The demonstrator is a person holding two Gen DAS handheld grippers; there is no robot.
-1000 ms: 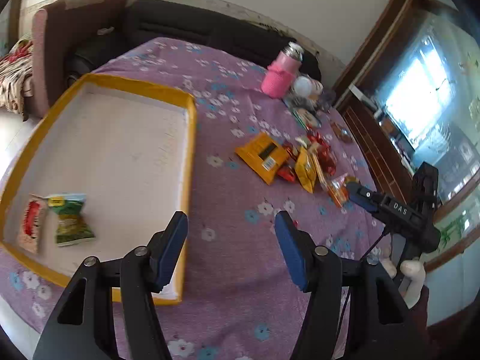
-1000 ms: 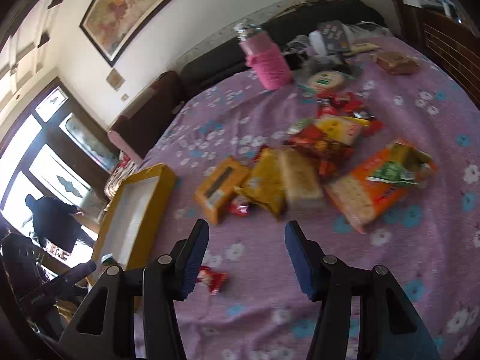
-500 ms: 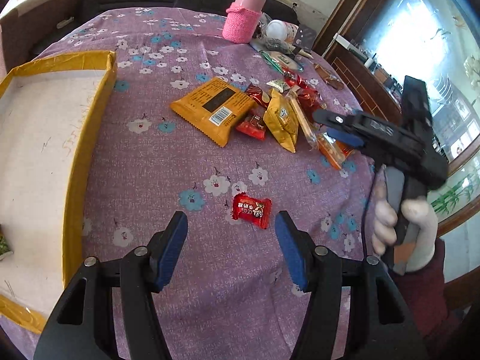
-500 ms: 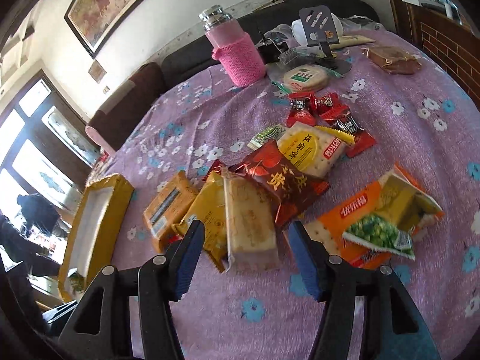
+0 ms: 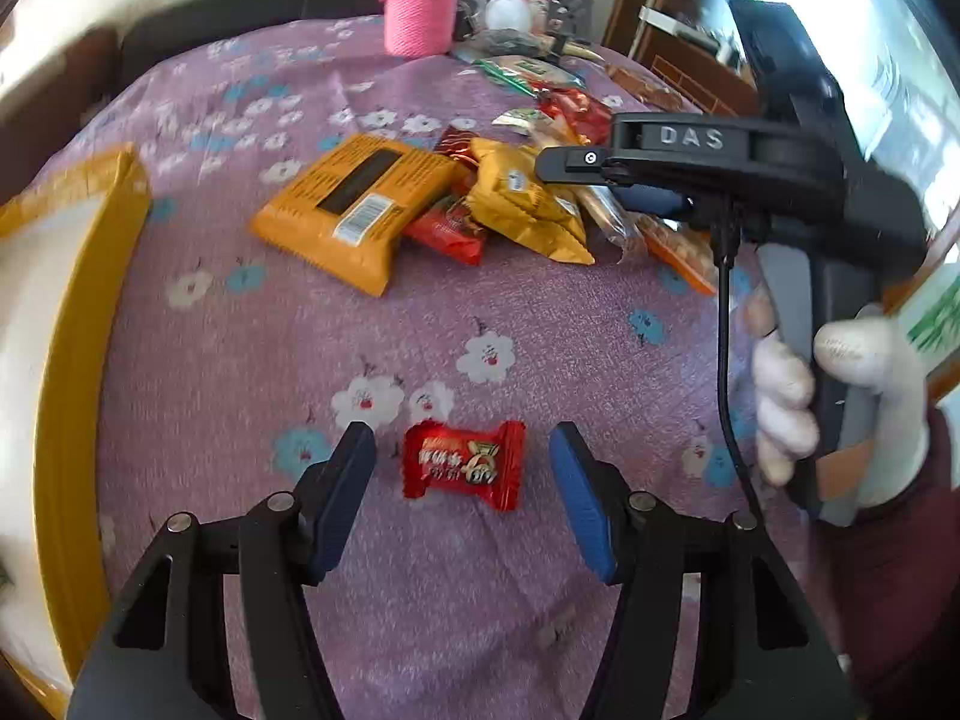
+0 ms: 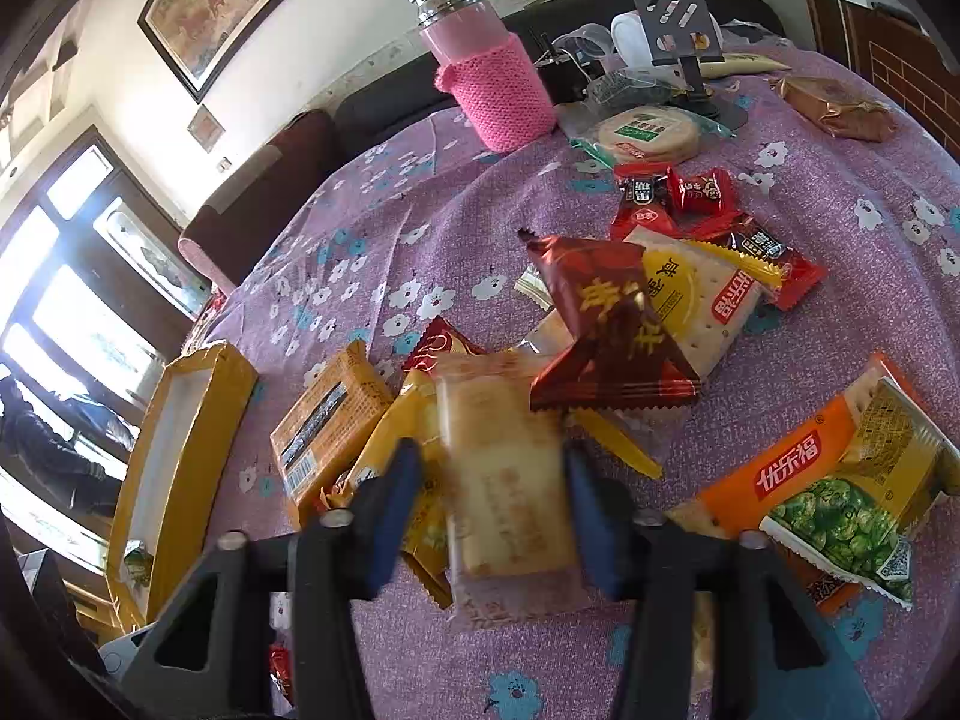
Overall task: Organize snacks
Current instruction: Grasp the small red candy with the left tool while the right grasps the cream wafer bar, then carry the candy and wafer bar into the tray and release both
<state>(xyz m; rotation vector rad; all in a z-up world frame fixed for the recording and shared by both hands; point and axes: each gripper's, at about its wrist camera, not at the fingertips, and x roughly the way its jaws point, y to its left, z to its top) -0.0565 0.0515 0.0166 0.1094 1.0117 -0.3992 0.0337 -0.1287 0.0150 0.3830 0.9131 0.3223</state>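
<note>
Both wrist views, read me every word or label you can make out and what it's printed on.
"DAS": on the right gripper body, left wrist view.
"优乐福": orange cracker pack.
Yellow cracker pack: large Chinese print, not surely readable.
Small red candy, brown triangular pack, barcode pack: too blurred or small.

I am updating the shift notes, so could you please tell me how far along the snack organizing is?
Early stage. Done: only a green packet shows inside the yellow tray. In hand: the right gripper has just been closing around a clear-wrapped biscuit pack, seemingly touching it; the left gripper, open, straddles a small red candy without contact. Left: the pile, including the orange packet and green pea packet.
</note>
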